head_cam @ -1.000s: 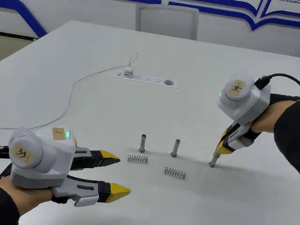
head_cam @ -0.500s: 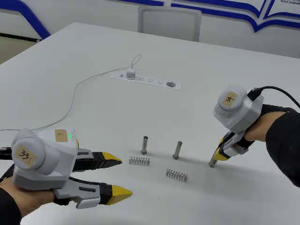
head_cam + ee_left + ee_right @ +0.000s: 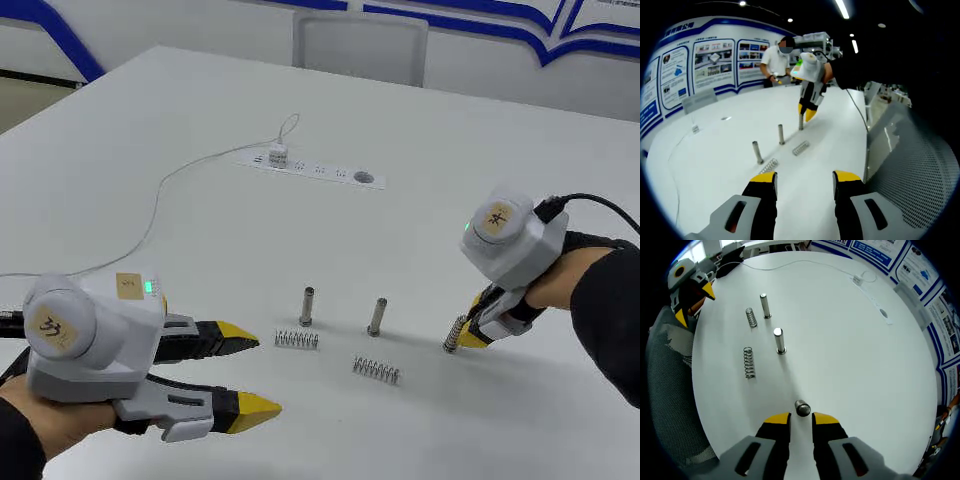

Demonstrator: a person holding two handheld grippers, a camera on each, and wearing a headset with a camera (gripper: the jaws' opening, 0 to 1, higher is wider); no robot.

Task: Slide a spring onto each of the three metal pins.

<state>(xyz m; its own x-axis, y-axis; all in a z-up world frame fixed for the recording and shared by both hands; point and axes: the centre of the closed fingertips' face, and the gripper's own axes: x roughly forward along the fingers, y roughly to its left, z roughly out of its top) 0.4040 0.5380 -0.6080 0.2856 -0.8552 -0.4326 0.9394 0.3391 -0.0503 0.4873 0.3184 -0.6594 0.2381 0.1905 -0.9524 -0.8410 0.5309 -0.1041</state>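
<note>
Left claw: wide open, empty, above the worktop.
Right claw: narrowly parted, tips beside spring-sleeved pin.

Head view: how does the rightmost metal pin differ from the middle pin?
The rightmost pin carries a fitted spring around its shaft; the middle pin is bare, with a loose spring lying before it on the table. The rightmost pin sits at the tips of the right hand-held gripper; the middle pin stands free. Both are metal pins standing on the white table.
</note>
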